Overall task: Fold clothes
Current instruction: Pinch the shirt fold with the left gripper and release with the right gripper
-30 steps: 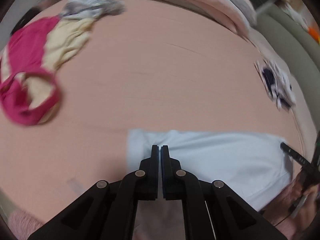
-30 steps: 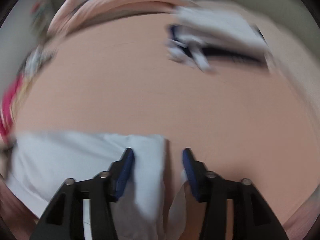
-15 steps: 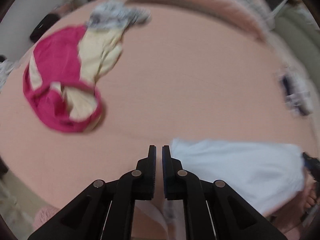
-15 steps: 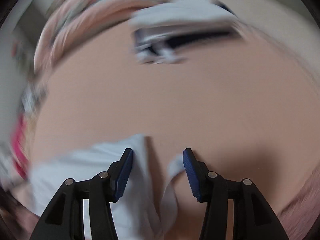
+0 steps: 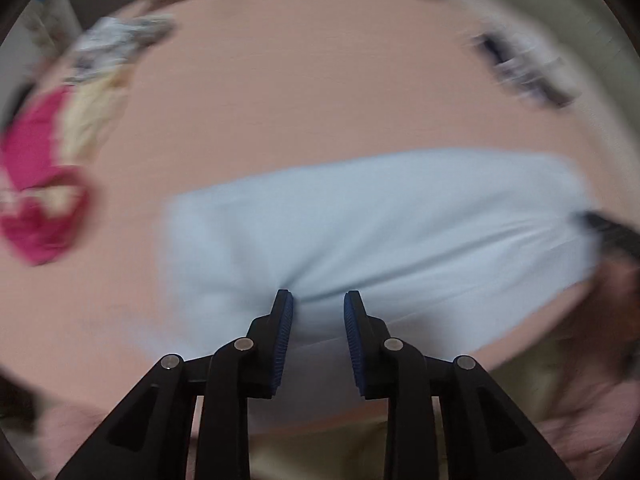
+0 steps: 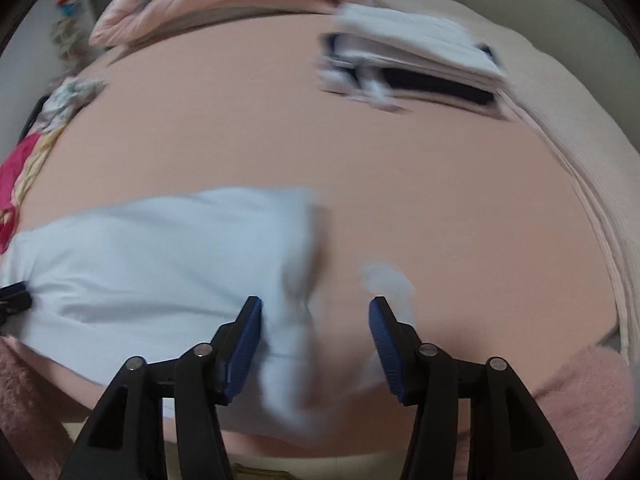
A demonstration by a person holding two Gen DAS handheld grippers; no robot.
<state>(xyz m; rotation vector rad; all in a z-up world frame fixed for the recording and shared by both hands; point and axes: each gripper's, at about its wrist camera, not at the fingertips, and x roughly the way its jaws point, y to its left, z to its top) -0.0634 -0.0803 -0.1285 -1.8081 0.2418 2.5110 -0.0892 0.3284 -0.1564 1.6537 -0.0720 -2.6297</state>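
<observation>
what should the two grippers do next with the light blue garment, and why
Probably lift both clear and check the fold. The left gripper is opening over the light blue garment, its fingers not pinching cloth; the right gripper is opening too, with loose cloth between its fingers. The garment lies as a flat band on the pink bed, so it seems released.

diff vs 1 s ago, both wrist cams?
The left gripper, shut a second ago, is opening with the light blue garment between its jaws; pads not pressing. The right gripper is opening wider over the garment's edge. The garment now fills more of the left view. The pink-and-cream clothes and folded pile stay put.
</observation>
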